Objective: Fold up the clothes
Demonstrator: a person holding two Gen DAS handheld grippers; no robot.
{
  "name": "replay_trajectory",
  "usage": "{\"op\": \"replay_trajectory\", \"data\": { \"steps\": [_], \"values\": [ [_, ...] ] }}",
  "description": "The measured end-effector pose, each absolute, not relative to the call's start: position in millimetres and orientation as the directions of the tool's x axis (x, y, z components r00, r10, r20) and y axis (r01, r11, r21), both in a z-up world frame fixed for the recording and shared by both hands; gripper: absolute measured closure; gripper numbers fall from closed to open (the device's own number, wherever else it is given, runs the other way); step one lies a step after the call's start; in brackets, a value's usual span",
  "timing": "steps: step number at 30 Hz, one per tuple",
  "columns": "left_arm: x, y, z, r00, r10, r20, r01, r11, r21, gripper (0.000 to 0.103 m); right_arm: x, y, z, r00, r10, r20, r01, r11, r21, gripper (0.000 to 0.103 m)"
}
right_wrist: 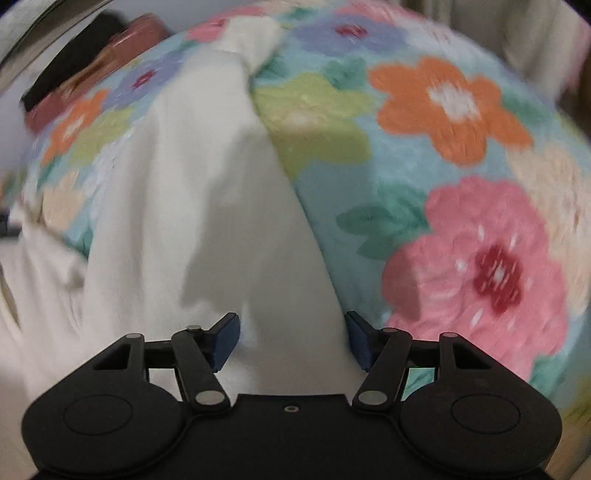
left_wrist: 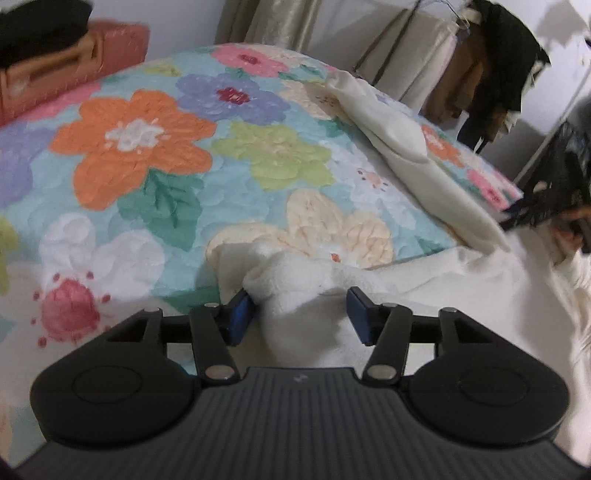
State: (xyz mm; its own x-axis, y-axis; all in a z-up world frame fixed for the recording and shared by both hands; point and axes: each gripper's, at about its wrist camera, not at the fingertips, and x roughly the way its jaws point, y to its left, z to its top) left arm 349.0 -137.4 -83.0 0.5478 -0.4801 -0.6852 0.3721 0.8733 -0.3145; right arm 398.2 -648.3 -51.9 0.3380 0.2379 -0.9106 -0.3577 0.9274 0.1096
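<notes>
Two grippers are seen over a cream-white garment that is spread across a floral quilt on a bed. A bunched fold of the garment is seen between the blue pads of the left gripper; the left pad touches the cloth, while a gap is seen at the right pad, so no firm grip is shown. The right gripper is held with its jaws wide apart above a long strip of the same garment, which is draped up the quilt; no pressure of its pads on the cloth is seen. Hanging clothes and curtains are noted behind the bed. The right wrist view is blurred.
</notes>
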Motion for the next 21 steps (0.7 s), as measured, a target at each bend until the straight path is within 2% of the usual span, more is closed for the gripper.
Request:
{"op": "replay_trajectory", "data": {
  "steps": [1, 2, 4, 5, 6, 8, 10, 12, 15, 18, 19, 21],
  "values": [
    [345.8, -141.2, -81.3, 0.566, -0.460, -0.685, 0.383, 0.882, -0.276, 0.071, 397.4, -649.2, -51.7, 0.375, 0.199, -0.906, -0.321, 0.944, 0.075, 0.019],
    [342.8, -143.8, -79.9, 0.580, -0.445, -0.682, 0.389, 0.887, -0.248, 0.081, 397.1, -650.1, -53.0, 0.401, 0.168, -0.901, -0.285, 0.957, 0.051, 0.018],
    [338.6, -143.3, -78.2, 0.595, -0.438, -0.674, 0.383, 0.892, -0.242, 0.086, 393.7, -648.9, -59.7, 0.431, 0.149, -0.890, -0.244, 0.969, 0.044, 0.019],
    [336.7, -142.4, -76.5, 0.606, -0.433, -0.667, 0.371, 0.896, -0.244, 0.087, 389.8, -646.3, -65.3, 0.435, 0.167, -0.885, -0.242, 0.968, 0.064, 0.023],
    [334.8, -141.4, -74.8, 0.618, -0.427, -0.660, 0.360, 0.900, -0.246, 0.088, 385.2, -635.6, -66.1, 0.449, 0.155, -0.880, -0.274, 0.961, 0.030, 0.040],
    [328.0, -141.4, -67.6, 0.655, -0.405, -0.638, 0.334, 0.912, -0.237, 0.089, 375.7, -611.0, -65.9, 0.482, 0.123, -0.868, -0.347, 0.936, -0.060, 0.098],
    [317.1, -142.4, -54.3, 0.698, -0.393, -0.598, 0.326, 0.919, -0.224, 0.089, 367.9, -594.8, -48.5, 0.575, 0.055, -0.817, -0.348, 0.920, -0.183, 0.097],
    [307.5, -142.3, -40.8, 0.732, -0.393, -0.556, 0.323, 0.920, -0.224, 0.089, 359.4, -593.4, -24.0, 0.689, -0.020, -0.724, -0.286, 0.911, -0.297, 0.097],
    [312.0, -141.8, -38.1, 0.735, -0.408, -0.541, 0.318, 0.913, -0.257, 0.086, 352.7, -614.7, -0.3, 0.781, -0.108, -0.616, -0.157, 0.920, -0.360, 0.098],
    [340.4, -145.2, -67.3, 0.662, -0.394, -0.638, 0.271, 0.919, -0.286, 0.083, 364.8, -634.2, -21.2, 0.730, -0.138, -0.669, -0.109, 0.943, -0.313, 0.097],
    [349.0, -145.4, -79.4, 0.637, -0.387, -0.667, 0.257, 0.922, -0.290, 0.078, 370.4, -633.8, -32.7, 0.712, -0.144, -0.687, -0.113, 0.942, -0.315, 0.097],
    [357.4, -144.3, -88.1, 0.621, -0.389, -0.681, 0.255, 0.921, -0.293, 0.077, 382.0, -630.2, -57.2, 0.675, -0.157, -0.721, -0.128, 0.937, -0.324, 0.096]
  ]
}}
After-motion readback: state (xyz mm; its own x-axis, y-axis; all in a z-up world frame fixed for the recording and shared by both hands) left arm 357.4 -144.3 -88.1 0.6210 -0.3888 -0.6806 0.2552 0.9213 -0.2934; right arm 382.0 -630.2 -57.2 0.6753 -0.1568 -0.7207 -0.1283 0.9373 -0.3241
